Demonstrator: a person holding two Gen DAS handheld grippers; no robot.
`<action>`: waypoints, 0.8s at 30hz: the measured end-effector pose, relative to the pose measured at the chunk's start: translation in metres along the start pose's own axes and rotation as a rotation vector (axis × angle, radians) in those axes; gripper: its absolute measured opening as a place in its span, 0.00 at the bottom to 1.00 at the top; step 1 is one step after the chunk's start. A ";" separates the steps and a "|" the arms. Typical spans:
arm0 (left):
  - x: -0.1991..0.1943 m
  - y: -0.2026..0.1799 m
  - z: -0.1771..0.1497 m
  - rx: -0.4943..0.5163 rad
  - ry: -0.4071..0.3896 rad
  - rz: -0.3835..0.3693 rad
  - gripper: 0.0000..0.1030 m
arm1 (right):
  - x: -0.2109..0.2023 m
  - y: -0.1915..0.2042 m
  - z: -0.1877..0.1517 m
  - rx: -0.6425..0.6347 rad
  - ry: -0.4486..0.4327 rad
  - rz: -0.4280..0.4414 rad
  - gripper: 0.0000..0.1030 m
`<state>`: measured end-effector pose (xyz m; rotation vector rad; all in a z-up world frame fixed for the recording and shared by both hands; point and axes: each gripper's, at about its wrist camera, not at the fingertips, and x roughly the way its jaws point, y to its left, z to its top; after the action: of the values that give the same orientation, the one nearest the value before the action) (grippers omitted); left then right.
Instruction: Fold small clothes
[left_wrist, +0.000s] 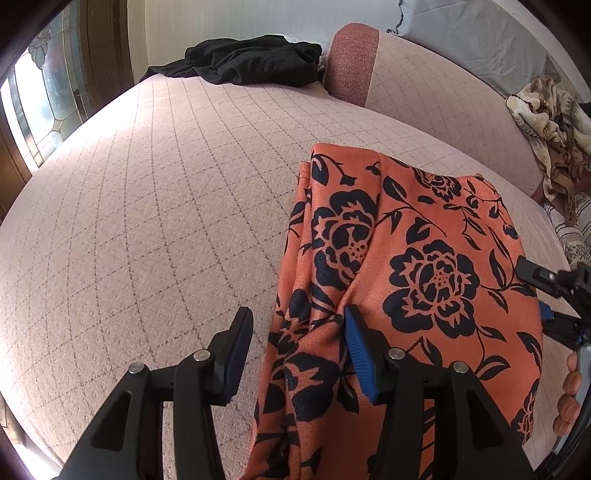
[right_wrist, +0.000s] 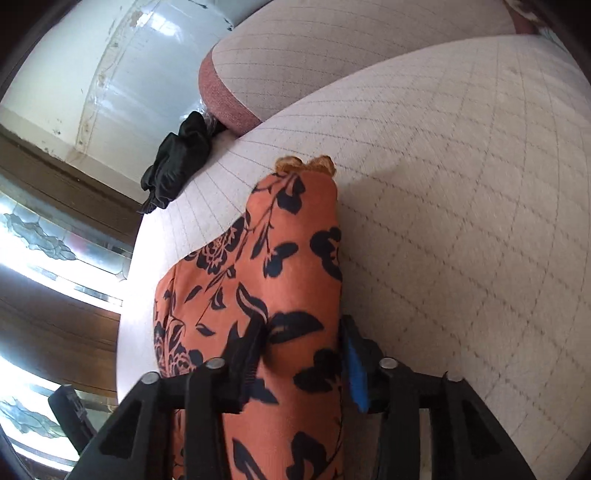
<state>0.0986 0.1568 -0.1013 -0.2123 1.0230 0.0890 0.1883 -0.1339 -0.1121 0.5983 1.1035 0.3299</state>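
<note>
Floral garment (left_wrist: 417, 266) on bed (left_wrist: 155, 206), tools astride

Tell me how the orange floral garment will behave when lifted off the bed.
The orange floral garment will probably drape and sag: it already bunches into soft folds near the left gripper. It looks thin, so likely light. Its faint sheen hints that it may slide on the quilted bedcover.
</note>
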 end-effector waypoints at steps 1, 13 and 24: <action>0.001 0.001 0.000 0.000 0.000 0.000 0.51 | -0.008 -0.001 -0.009 -0.003 -0.011 0.003 0.63; 0.001 -0.002 0.001 0.002 0.001 0.010 0.52 | -0.021 0.027 -0.076 -0.190 0.056 -0.120 0.43; -0.007 0.009 0.004 -0.041 0.012 -0.034 0.51 | -0.070 0.070 -0.081 -0.259 -0.095 0.030 0.56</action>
<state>0.0962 0.1661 -0.0943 -0.2676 1.0293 0.0777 0.0883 -0.0918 -0.0444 0.3966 0.9426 0.4577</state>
